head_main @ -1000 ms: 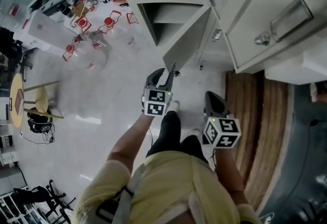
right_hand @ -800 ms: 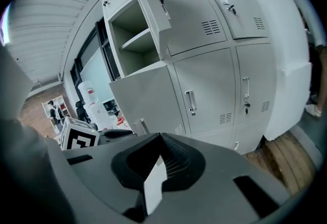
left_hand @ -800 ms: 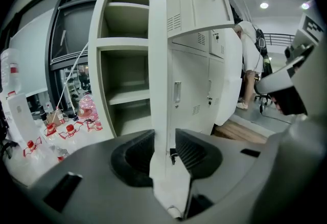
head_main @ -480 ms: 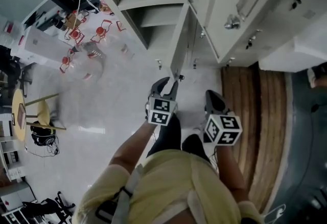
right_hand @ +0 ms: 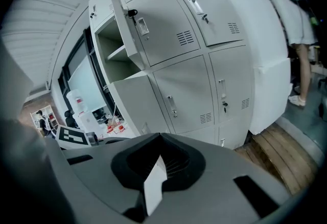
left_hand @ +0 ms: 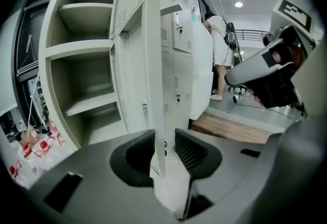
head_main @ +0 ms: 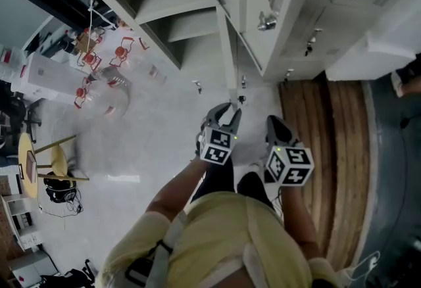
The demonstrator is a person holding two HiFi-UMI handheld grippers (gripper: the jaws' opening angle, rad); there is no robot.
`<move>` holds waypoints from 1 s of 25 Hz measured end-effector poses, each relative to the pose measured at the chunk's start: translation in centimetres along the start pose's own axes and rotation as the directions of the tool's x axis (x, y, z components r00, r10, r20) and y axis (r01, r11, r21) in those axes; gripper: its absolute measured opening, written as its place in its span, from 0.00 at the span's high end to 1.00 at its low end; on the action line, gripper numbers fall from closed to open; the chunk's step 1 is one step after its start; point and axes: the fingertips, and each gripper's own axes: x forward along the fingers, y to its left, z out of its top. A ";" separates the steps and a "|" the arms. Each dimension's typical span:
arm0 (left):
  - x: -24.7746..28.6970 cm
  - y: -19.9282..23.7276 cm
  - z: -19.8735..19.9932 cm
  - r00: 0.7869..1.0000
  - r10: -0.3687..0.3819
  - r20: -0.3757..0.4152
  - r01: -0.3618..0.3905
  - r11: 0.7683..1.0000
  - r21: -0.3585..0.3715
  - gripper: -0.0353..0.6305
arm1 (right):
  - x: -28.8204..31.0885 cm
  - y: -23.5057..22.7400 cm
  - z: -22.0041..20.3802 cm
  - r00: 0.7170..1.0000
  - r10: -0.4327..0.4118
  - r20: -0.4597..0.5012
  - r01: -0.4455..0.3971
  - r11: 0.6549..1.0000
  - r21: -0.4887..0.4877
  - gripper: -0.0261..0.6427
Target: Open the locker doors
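You are holding the left gripper [left_hand: 162, 137] low in front of the lockers with its jaws standing apart, one on each side of the free edge of the open locker door [left_hand: 153, 64]. The edge is running upright between them, lying close against the left jaw. A clear gap is showing between it and the ribbed pad [left_hand: 190, 149] of the right jaw, so the jaws are straddling the door and not pinching it. The door is standing swung well out from its compartment [left_hand: 84, 72], whose shelves are showing to the left of it.

You are carrying the right gripper [right_hand: 161, 161] with its jaws pressed together and nothing between them. It is hanging just beside the left one, apart from the door, and pointing at the closed lockers [right_hand: 186, 82].

The head view is showing what neither gripper view does: both grippers side by side above your legs, the door seen edge-on above the left one, and a strip of wooden floor [head_main: 322, 148] at the foot of the lockers on the right. The right gripper view is giving the locker fronts with their handles and vents, plus a second door [right_hand: 125, 18] hanging open in the upper row. It is also catching a person [right_hand: 283, 8] in a white top standing beyond a big white block [right_hand: 263, 64].
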 end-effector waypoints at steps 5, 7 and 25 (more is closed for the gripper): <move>1.5 -2.0 1.0 0.999 -0.050 -0.004 0.051 0.998 0.026 0.76 | -0.9 -1.2 -0.1 1.000 -0.023 0.007 0.023 0.999 0.032 0.95; 1.9 -2.6 1.4 0.998 -0.064 -0.007 0.065 0.997 0.032 0.76 | -1.2 -1.5 -0.1 0.999 -0.031 0.012 0.030 0.999 0.041 0.95; 2.8 -6.2 2.8 0.989 -0.144 -0.016 0.144 0.989 0.026 0.76 | -4.3 -5.0 -0.3 0.996 -0.072 0.049 0.067 0.994 0.086 0.95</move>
